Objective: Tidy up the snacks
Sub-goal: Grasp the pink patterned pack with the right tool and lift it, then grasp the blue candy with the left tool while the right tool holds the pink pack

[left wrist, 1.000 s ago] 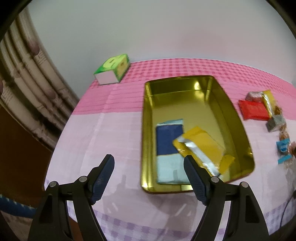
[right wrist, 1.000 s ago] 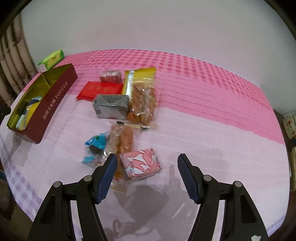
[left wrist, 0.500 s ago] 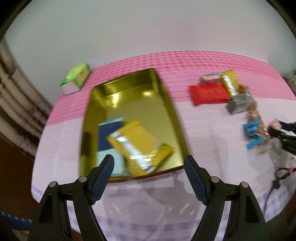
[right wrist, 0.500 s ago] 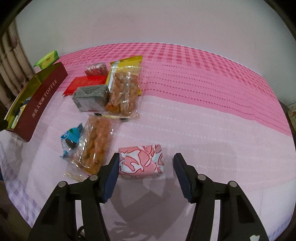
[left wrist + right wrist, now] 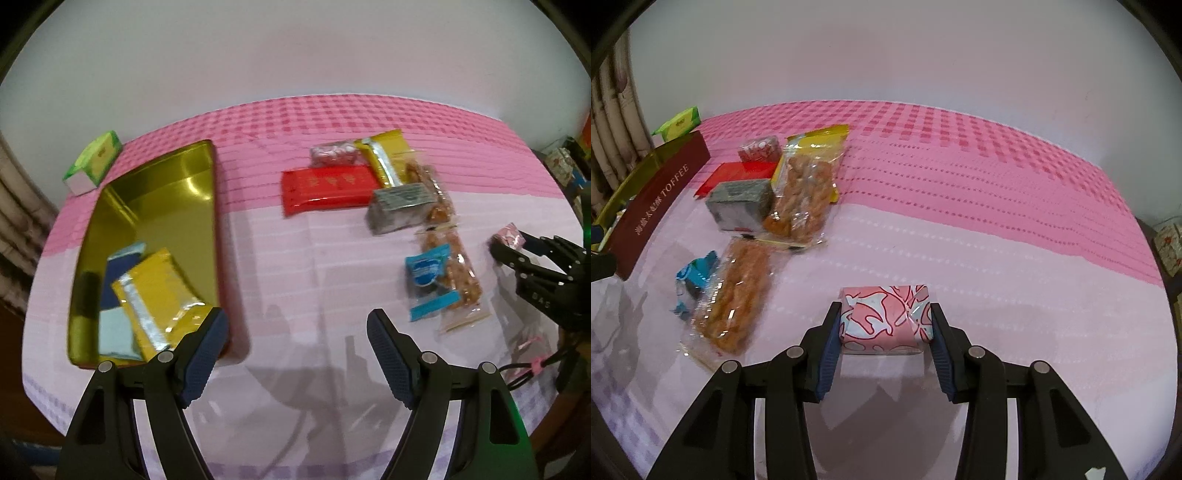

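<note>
Two grippers in play. Right gripper (image 5: 884,334) closing around pink patterned packet (image 5: 884,319), one pad against each short end, packet lying flat on pink cloth (image 5: 960,206) well apart from other snacks; pads look to be touching the wrapper, though jaws not yet done closing. Same packet visible from left wrist view as small pink corner (image 5: 511,236) at tip of right gripper (image 5: 508,245). Left gripper (image 5: 295,347) spread wide, nothing between fingers, hovering over bare cloth (image 5: 314,240) between gold tin (image 5: 212,206) and loose snack pile. Judging by look: packet light, soft-sided, film wrapper glossy and likely slippery; wrapper probably yields before contents resist, so moderate squeeze enough, hard squeeze risks crushing. Hold across short ends seems fair, though sealed crimps there may fold and let packet sag or swivel; grip nearer the middle of the body likely steadier. Still on cloth near tin: red flat pack (image 5: 327,186), grey block (image 5: 400,208), yellow-topped bag of fried pieces (image 5: 809,184), long clear bag of fried sticks (image 5: 738,295), small blue wrapped sweet (image 5: 694,278), small red-and-white packet (image 5: 757,149). Fried snacks probably brittle, best lifted by bag edge rather than pinched across. Tin already holding yellow packet (image 5: 155,288) and blue one (image 5: 120,269). Green box (image 5: 94,162) beyond tin, far corner.
</note>
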`<action>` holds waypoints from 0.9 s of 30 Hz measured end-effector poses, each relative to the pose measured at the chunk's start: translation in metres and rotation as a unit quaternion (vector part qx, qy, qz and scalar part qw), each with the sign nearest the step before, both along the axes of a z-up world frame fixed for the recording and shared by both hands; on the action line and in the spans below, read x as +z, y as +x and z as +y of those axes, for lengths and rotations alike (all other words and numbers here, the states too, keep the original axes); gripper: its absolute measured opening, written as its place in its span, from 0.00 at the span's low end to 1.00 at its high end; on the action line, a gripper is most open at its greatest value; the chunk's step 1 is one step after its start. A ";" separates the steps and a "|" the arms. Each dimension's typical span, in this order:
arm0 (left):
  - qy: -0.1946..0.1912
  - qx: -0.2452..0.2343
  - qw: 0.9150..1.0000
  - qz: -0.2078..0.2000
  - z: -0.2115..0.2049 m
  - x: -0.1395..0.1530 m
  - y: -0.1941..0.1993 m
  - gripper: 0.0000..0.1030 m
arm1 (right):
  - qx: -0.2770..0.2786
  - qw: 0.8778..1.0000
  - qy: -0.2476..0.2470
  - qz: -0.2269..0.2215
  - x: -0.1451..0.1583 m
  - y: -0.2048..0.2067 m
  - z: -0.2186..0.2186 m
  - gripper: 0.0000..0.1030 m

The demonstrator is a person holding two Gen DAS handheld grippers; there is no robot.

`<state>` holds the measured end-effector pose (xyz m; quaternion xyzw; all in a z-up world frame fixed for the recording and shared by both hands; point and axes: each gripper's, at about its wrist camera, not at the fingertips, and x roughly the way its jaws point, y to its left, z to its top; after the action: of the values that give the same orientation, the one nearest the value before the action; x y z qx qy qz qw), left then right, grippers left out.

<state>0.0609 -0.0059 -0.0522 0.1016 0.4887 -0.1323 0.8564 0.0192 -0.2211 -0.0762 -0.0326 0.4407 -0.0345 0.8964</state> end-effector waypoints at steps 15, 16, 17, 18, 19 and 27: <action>-0.037 -0.039 0.998 0.022 -0.047 -0.004 0.004 0.76 | -0.027 0.999 0.001 -0.019 0.000 0.000 -0.032 0.39; -0.040 -0.041 0.998 0.025 -0.052 -0.005 0.006 0.76 | -0.027 0.999 0.001 -0.019 0.001 0.000 -0.032 0.39; -0.041 -0.042 0.998 0.028 -0.055 -0.006 0.007 0.76 | -0.027 0.999 0.001 -0.019 0.001 0.000 -0.032 0.39; -0.042 -0.042 0.998 0.028 -0.058 -0.007 0.009 0.76 | -0.027 0.999 0.002 -0.019 0.001 0.000 -0.032 0.39; -0.044 -0.042 0.998 0.031 -0.061 -0.009 0.011 0.76 | -0.027 0.999 0.004 -0.019 0.000 0.000 -0.033 0.39; -0.039 -0.045 0.997 0.045 -0.075 -0.021 0.019 0.76 | -0.027 0.999 0.004 -0.019 0.000 0.000 -0.033 0.40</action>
<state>0.0803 -0.0806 -0.0735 0.0837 0.5160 -0.1943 0.8300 0.0189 -0.2538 -0.0759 -0.0160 0.4244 -0.0575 0.9035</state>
